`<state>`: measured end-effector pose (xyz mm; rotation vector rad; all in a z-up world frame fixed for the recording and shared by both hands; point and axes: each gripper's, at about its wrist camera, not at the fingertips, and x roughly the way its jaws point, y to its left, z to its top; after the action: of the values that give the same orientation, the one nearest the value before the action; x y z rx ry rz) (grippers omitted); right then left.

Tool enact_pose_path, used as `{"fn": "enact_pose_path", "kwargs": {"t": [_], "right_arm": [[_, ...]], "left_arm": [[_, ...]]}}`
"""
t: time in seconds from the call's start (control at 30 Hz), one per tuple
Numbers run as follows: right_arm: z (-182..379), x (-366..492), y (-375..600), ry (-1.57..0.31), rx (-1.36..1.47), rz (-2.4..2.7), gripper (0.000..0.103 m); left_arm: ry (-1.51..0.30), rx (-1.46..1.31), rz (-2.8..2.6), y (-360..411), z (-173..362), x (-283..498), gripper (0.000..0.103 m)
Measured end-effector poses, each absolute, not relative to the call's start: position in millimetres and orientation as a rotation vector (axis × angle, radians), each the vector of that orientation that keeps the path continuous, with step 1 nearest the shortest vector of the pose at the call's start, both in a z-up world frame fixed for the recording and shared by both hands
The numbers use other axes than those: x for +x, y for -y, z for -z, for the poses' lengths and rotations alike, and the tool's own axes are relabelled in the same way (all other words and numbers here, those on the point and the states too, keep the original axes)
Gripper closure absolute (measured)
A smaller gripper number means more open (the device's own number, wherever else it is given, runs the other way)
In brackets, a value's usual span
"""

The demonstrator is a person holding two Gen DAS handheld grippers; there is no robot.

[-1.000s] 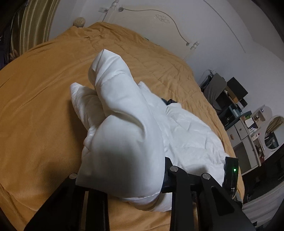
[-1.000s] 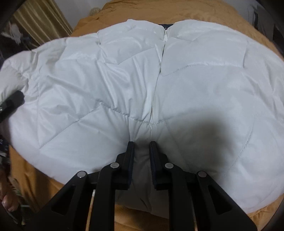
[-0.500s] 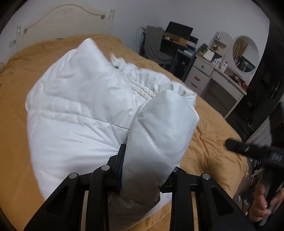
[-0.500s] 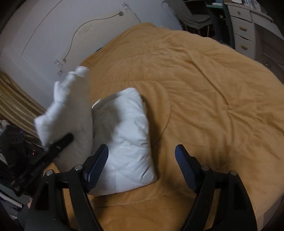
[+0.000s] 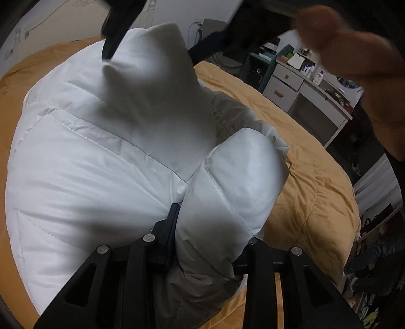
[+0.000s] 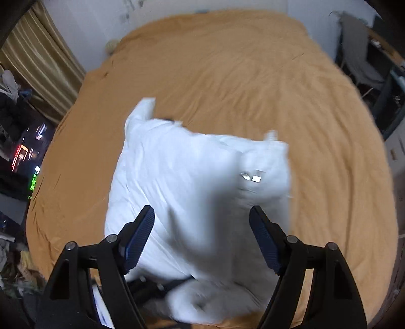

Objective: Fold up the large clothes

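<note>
One white quilted puffer jacket (image 5: 88,157) lies bunched on the mustard-orange bedspread (image 6: 227,76), its outline smeared by motion blur in the right wrist view. The left gripper (image 5: 210,227) pinches a padded fold of it. The right gripper (image 6: 202,227) hovers above, fingers spread wide.

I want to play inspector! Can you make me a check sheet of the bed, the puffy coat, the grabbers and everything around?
Surface: bed with orange quilt, wrinkled.
Job's things: white puffer jacket bunched on the quilt; blurred in the right wrist view.
Clutter: nothing seen on the quilt besides the jacket.
Grippers: left gripper shut on a padded fold of the jacket; right gripper open above the jacket, holding nothing.
Cables: cord at a wall socket behind the bed.
Surroundings: white dresser with bottles, grey chair, striped curtain, piled things on the floor.
</note>
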<state>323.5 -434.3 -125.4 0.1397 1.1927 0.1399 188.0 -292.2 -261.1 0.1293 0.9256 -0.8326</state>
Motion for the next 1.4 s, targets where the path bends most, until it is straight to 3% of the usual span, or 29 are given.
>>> {"fn": "enact_pose_path", "kwargs": {"t": [0.07, 0.17, 0.3, 0.4, 0.43, 0.5, 0.6, 0.73, 1.07, 1.13, 1.23, 1.4], "right_arm": [[154, 345, 430, -1.285, 0.097, -0.063, 0.049], [196, 357, 452, -1.385, 0.208, -0.031, 0.05], [215, 339, 479, -1.373, 0.34, -0.026, 0.051], [225, 326, 494, -1.349, 0.378, -0.02, 0.051], [223, 322, 499, -1.347, 0.408, -0.025, 0.051], [223, 314, 509, -1.333, 0.469, -0.044, 0.05], [221, 301, 512, -1.287, 0.481, -0.064, 0.049], [209, 265, 512, -1.174, 0.546, -0.055, 0.044], [93, 129, 443, -0.777, 0.308, -0.083, 0.042], [112, 122, 426, -0.836, 0.247, -0.042, 0.042], [191, 118, 434, -1.032, 0.219, 0.068, 0.043], [243, 111, 476, -1.007, 0.457, 0.107, 0.041]], "left_arm": [[-0.941, 0.121, 0.867, 285, 258, 188, 0.07], [-0.974, 0.139, 0.959, 267, 249, 183, 0.068], [-1.05, 0.054, 1.043, 221, 217, 172, 0.069], [-0.964, -0.017, 1.019, 177, 184, 175, 0.067], [-0.92, -0.018, 0.96, 166, 176, 182, 0.063], [-0.866, -0.012, 0.844, 151, 172, 210, 0.036], [-0.914, -0.035, 0.781, 161, 204, 264, 0.034], [-0.937, -0.034, 0.764, 188, 256, 292, 0.025], [-0.947, 0.034, 0.745, 214, 264, 289, 0.024], [-0.961, 0.034, 0.758, 209, 261, 290, 0.024], [-0.975, 0.008, 0.773, 200, 250, 302, 0.023], [-0.979, -0.024, 0.821, 226, 208, 311, 0.025]]}}
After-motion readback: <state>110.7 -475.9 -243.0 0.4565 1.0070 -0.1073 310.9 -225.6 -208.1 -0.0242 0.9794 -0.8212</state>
